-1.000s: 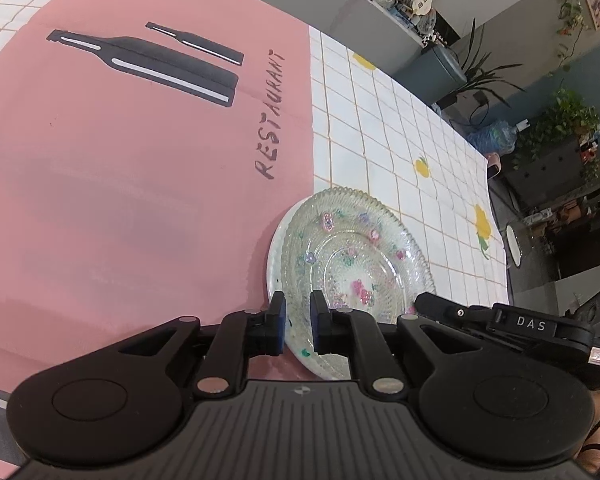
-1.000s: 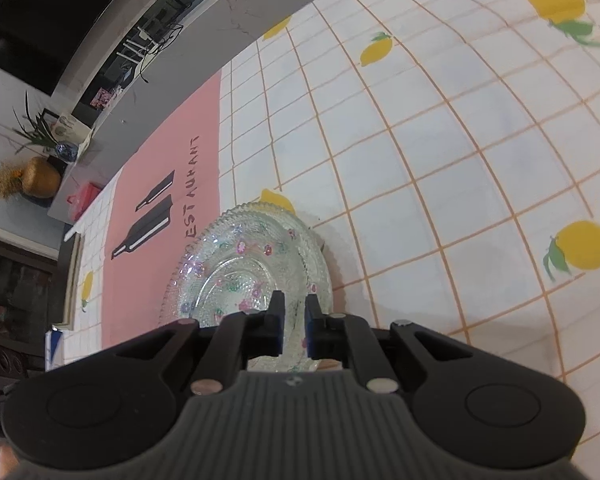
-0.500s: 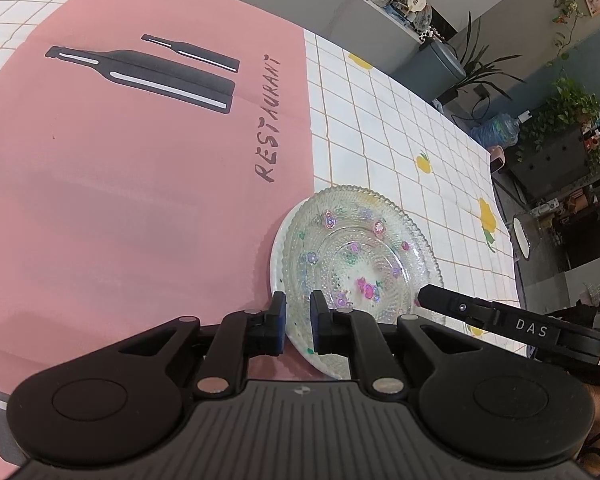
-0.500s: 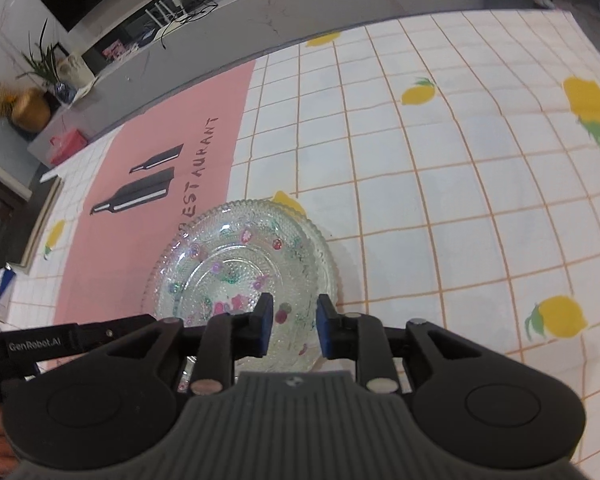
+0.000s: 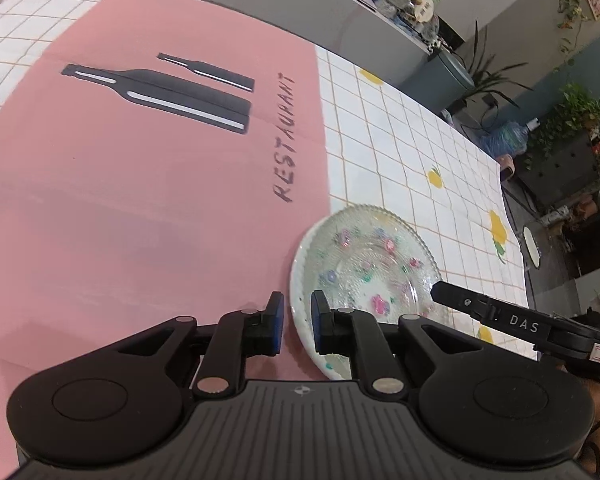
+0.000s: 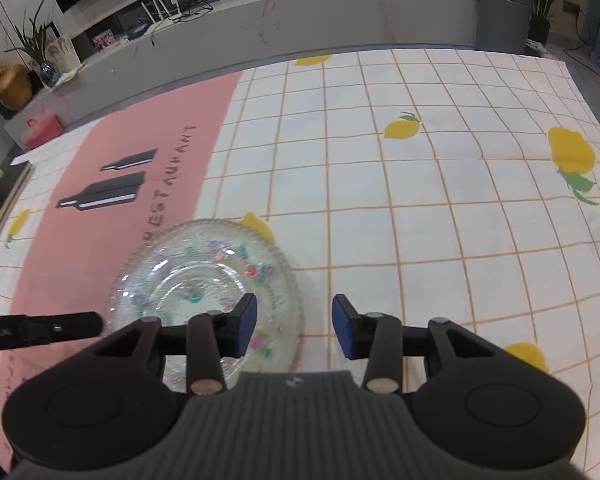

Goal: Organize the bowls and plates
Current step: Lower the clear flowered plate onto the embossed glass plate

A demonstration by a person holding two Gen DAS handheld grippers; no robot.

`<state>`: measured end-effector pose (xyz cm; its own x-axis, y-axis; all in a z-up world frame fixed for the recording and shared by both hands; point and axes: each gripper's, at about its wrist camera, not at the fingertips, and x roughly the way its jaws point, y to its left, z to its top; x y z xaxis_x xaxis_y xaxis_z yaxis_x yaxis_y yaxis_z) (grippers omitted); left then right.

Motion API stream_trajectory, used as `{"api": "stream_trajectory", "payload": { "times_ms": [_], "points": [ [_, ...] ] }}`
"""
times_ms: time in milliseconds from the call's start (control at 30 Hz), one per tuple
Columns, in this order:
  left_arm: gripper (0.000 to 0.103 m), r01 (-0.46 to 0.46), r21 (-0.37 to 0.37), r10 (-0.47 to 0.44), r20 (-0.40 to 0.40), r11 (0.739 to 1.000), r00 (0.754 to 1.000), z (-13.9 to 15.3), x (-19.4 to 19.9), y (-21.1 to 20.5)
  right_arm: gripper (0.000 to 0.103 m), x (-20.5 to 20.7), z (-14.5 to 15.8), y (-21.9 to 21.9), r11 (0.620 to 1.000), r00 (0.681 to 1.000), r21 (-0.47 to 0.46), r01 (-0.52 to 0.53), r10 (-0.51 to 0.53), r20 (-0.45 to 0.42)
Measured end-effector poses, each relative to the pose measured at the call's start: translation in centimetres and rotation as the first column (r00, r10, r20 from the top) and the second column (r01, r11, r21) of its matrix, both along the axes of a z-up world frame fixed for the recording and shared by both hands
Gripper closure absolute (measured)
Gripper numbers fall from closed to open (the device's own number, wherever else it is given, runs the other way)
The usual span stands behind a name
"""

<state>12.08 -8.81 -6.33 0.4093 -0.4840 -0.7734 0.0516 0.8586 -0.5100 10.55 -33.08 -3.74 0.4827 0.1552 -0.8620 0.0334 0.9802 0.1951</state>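
A clear patterned glass plate (image 5: 366,268) with small coloured flowers lies on a white plate beneath it, on the table where the pink mat meets the checked cloth. It also shows in the right wrist view (image 6: 204,280). My left gripper (image 5: 296,322) is slightly open, its jaws on either side of the plates' near left rim. My right gripper (image 6: 294,324) is open wide and empty, just above the plate's right rim. One right finger shows in the left wrist view (image 5: 480,308).
A pink mat (image 5: 140,184) with bottle prints and the word RESTAURANT covers the left part of the table. The lemon-checked cloth (image 6: 420,200) stretches to the right. A grey counter (image 6: 300,28) runs behind the table's far edge.
My right gripper has opened wide and drawn back from the glass plate. My left gripper has opened a little at the plates' rim. The plates lie flat on the table.
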Motion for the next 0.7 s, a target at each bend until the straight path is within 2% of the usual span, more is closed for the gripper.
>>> {"api": "stream_trajectory", "payload": {
  "times_ms": [100, 167, 233, 367, 500, 633, 667, 700],
  "points": [
    [0.086, 0.005, -0.027, -0.006, -0.02, 1.0, 1.0, -0.4, 0.4, 0.1, 0.062, 0.8, -1.0, -0.6, 0.995, 0.999, 0.093, 0.016, -0.012, -0.042],
    [0.086, 0.025, -0.029, -0.026, -0.039, 0.999, 0.999, -0.7, 0.8, -0.3, 0.067, 1.1, -1.5, -0.8, 0.988, 0.997, 0.154, 0.026, -0.015, -0.07],
    [0.085, 0.046, -0.013, -0.046, -0.04, 0.999, 0.998, -0.9, 0.9, -1.0, 0.066, 1.2, -1.6, -0.2, 0.99, 0.997, 0.137, 0.017, -0.007, -0.073],
    [0.074, 0.06, 0.032, -0.059, -0.026, 0.998, 0.998, -0.7, 1.0, -2.1, 0.064, 1.3, -1.5, 0.2, 0.992, 0.997, 0.125, 0.017, -0.007, -0.08],
    [0.074, 0.065, 0.057, -0.064, -0.019, 0.996, 0.998, -0.6, 1.1, -2.4, 0.064, 1.2, -1.6, 0.1, 0.99, 0.996, 0.141, 0.024, -0.011, -0.09],
    [0.074, 0.065, 0.045, -0.064, -0.023, 0.997, 0.998, -0.7, 1.2, -2.0, 0.064, 1.3, -1.6, 0.3, 0.992, 0.996, 0.125, 0.013, -0.002, -0.087],
    [0.071, 0.062, 0.052, -0.061, -0.024, 0.997, 0.998, -0.6, 1.2, -1.9, 0.065, 1.3, -1.4, 0.4, 0.994, 0.997, 0.113, 0.009, 0.0, -0.08],
    [0.065, 0.058, 0.06, -0.057, -0.022, 0.997, 0.998, -0.5, 1.2, -1.7, 0.065, 1.2, -1.2, 0.4, 0.995, 0.998, 0.097, 0.008, -0.001, -0.068]
  ]
}}
